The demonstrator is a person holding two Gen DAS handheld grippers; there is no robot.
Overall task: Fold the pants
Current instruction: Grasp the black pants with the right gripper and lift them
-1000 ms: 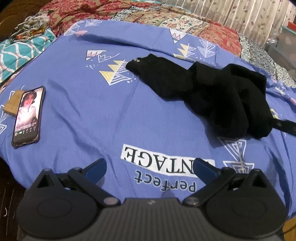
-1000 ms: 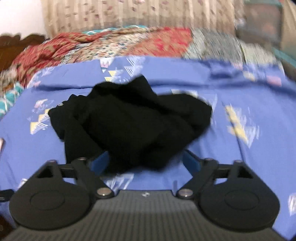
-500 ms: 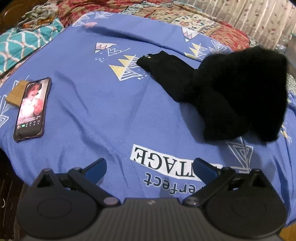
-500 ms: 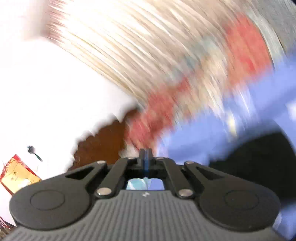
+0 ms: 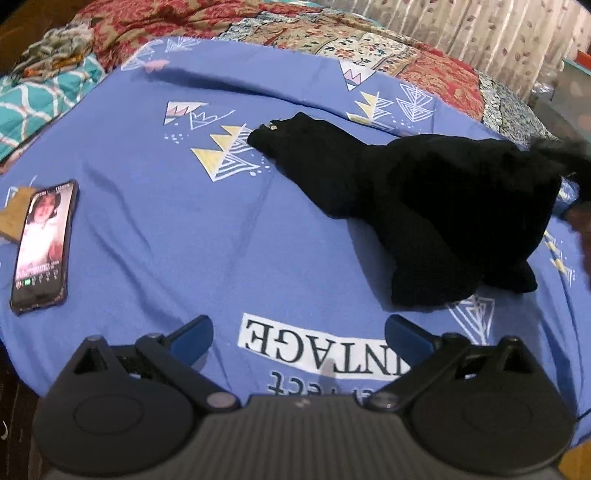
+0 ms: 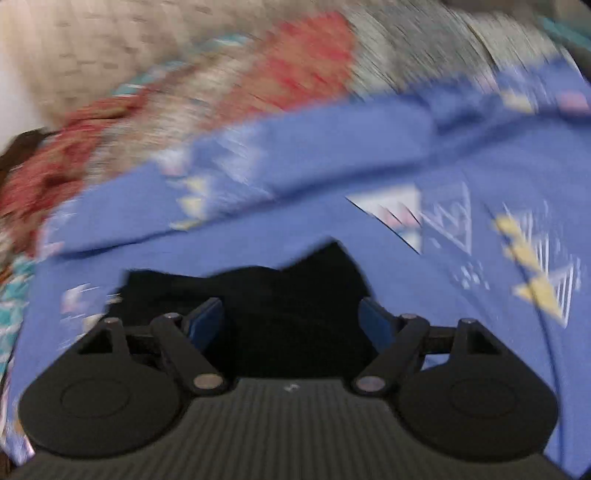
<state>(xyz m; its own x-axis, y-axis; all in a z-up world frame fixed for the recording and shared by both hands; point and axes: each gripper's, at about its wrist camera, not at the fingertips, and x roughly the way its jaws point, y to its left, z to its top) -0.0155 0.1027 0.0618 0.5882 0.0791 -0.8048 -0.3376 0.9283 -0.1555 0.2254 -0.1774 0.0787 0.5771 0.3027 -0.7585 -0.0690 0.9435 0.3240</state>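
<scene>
Opening right claw (image 6: 291, 325) over black pants (image 5: 424, 206), nothing pinched. Left claw (image 5: 297, 334) wide, empty, apart from pants. Pants lie bunched on blue sheet (image 5: 184, 236). We should spread them flat first, then grab waist end.

pants (image 5: 424, 206): black | bedsheet (image 5: 184, 240): blue, triangle print | quilt (image 5: 332, 33): red floral patchwork

The left wrist view looks down across the blue sheet (image 5: 155, 236) from its near edge. The right wrist view sits closer over the black pants (image 6: 288, 310); both share them
</scene>
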